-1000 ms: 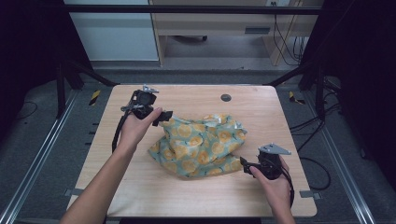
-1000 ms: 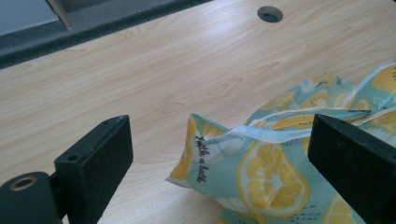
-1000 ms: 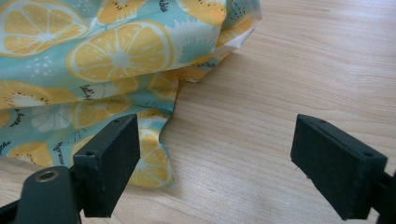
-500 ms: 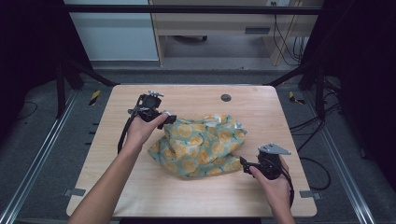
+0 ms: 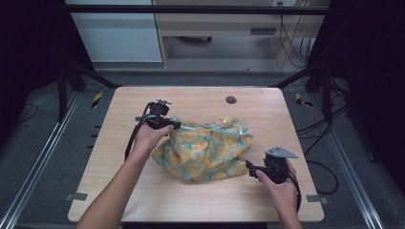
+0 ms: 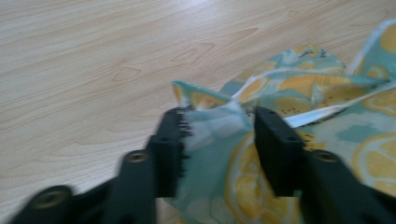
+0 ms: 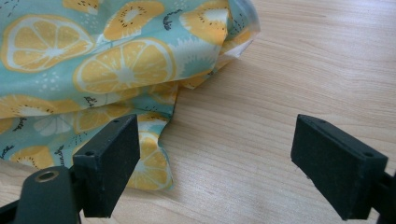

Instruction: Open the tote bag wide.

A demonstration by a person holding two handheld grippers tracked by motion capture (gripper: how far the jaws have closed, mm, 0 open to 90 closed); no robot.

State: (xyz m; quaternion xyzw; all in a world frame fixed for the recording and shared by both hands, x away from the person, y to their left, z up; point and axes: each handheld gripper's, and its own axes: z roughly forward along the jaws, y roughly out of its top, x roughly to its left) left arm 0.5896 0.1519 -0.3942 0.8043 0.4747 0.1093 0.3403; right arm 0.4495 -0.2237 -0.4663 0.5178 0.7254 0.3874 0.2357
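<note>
Nearest me, my right gripper (image 5: 251, 169) sits at about five o'clock on the table (image 5: 200, 98), its jaws spread wide and holding nothing. In the right gripper view (image 7: 212, 161) bare wood lies between the two pads, and the near-right edge of the cloth (image 7: 112, 65) lies just past the left jaw, overlapping its tip, though I cannot tell whether they touch.

The cloth (image 5: 203, 148), teal with a yellow citrus-slice print, lies crumpled in a heap around the table's centre, spreading from roughly nine o'clock to four o'clock of the middle.

Farther out, at about ten o'clock, my left gripper (image 5: 176, 125) is at the cloth's far-left corner. In the left gripper view (image 6: 217, 140) the jaws stand partly apart with a bunched fold of the cloth (image 6: 327, 116) between them; the fabric lies against both pads, but whether they pinch it I cannot tell.

Beyond that, near the far edge at about one o'clock, is a small dark round fitting (image 5: 231, 99) in the wood.
</note>
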